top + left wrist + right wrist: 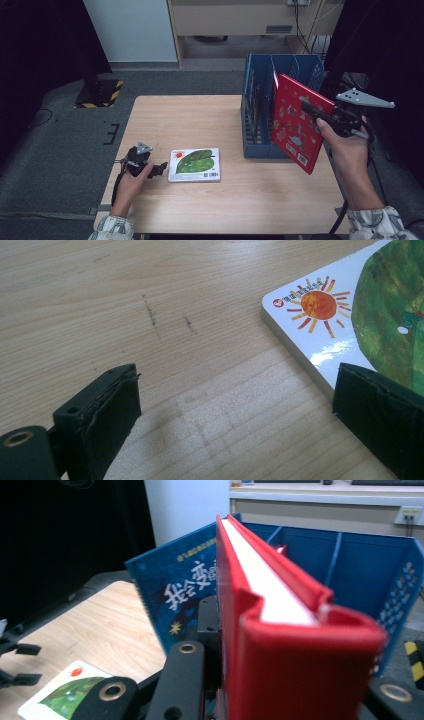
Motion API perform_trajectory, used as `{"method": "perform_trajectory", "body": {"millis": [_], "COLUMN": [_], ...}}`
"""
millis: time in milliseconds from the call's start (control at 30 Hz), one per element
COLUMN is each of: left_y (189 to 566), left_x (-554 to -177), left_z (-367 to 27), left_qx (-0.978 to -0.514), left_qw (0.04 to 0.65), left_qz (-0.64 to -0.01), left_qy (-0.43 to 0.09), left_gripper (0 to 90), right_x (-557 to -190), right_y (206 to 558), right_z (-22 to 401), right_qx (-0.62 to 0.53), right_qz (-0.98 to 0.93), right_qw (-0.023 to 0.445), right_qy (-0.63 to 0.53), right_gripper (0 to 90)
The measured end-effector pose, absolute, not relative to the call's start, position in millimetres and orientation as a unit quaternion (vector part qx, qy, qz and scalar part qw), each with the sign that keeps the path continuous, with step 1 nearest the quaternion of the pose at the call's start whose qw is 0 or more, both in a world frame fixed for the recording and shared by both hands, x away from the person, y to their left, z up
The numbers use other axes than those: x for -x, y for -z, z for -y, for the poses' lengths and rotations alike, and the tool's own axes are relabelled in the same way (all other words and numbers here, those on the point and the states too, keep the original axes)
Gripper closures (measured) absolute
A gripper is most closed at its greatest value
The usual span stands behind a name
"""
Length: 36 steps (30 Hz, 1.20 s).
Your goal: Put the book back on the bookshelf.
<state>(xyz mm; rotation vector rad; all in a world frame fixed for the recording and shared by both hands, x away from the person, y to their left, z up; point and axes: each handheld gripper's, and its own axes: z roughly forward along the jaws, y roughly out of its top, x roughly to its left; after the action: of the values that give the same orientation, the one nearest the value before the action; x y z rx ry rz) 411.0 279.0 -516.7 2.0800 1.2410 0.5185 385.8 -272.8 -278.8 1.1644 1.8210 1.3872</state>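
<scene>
Red hardcover book (295, 120) hangs tilted beside the blue rack (260, 107) at the bench's right edge, clamped near its top by the right hand-held gripper (312, 111); stiff, glossy, probably slippery. Left hand-held gripper (159, 167) rests released.

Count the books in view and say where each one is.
3: red book in the right gripper; green-leaf book flat on the table; blue book in the rack. More may be hidden there.

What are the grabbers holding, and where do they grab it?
The right gripper pinches the red book near its top edge. The left gripper holds nothing; its jaws stand open beside the leaf book.
</scene>
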Motion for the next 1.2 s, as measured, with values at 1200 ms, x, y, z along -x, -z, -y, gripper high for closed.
{"method": "perform_trajectory", "body": {"millis": [1200], "left_y": [519.1], "left_x": [-413.2], "left_z": [-285.5], "left_qx": [-0.788], "left_qw": [0.319], "left_qz": [-0.486], "left_qy": [-0.203], "left_gripper": [4.9], "right_x": [-423.3], "right_y": [279.0], "right_z": [288.0], "right_qx": [-0.479], "right_qz": [-0.667], "right_qw": [0.320], "right_qy": [-0.473], "right_gripper": [79.2]}}
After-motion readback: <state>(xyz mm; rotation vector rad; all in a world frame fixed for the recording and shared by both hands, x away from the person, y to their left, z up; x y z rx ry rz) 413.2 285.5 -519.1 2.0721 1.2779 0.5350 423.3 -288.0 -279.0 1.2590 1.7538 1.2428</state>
